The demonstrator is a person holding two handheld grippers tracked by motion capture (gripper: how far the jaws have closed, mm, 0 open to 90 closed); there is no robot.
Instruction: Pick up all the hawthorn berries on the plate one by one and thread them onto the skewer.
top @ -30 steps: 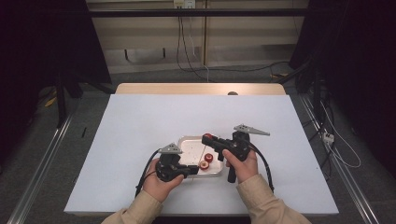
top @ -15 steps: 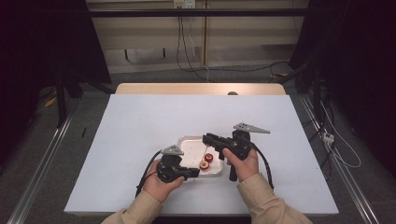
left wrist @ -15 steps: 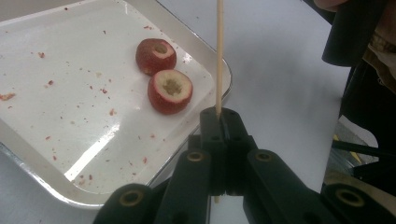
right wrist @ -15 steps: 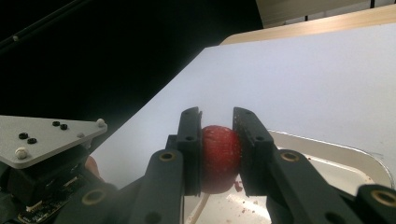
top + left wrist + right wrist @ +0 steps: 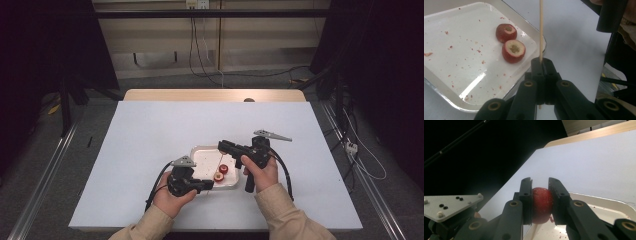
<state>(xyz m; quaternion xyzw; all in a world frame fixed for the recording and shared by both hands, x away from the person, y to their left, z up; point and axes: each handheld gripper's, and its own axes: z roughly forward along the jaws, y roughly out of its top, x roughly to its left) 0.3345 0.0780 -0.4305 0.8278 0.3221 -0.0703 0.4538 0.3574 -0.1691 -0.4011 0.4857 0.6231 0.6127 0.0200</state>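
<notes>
Standing upright between the closed jaws of the left gripper (image 5: 541,62), a thin wooden skewer (image 5: 540,27) rises past the top of the left gripper view, its lower end poking out just below the jaw tips. To the left of those jaws lies a white tray (image 5: 439,82) speckled with red crumbs, and on it two cored red fruits (image 5: 513,50) sit touching each other, hollow ends up, close to the tray's rim and just beside the skewer.

In the right gripper view the right gripper (image 5: 541,202) clamps a third red fruit (image 5: 541,205) between its two jaws, held above the tray's corner (image 5: 614,203), with the white table (image 5: 594,162) stretching beyond. The grey plate (image 5: 446,207) of the left gripper shows at the lower left of that view.

From the high view, the left hand (image 5: 172,197) holds its gripper (image 5: 206,186) at the tray's (image 5: 202,155) near edge, jaws pointing right toward the two fruits (image 5: 221,173). The right hand (image 5: 260,172) holds its gripper (image 5: 223,146) over the tray's far right part, jaws pointing left. The skewer (image 5: 220,162) stands as a thin line between the two grippers.
</notes>
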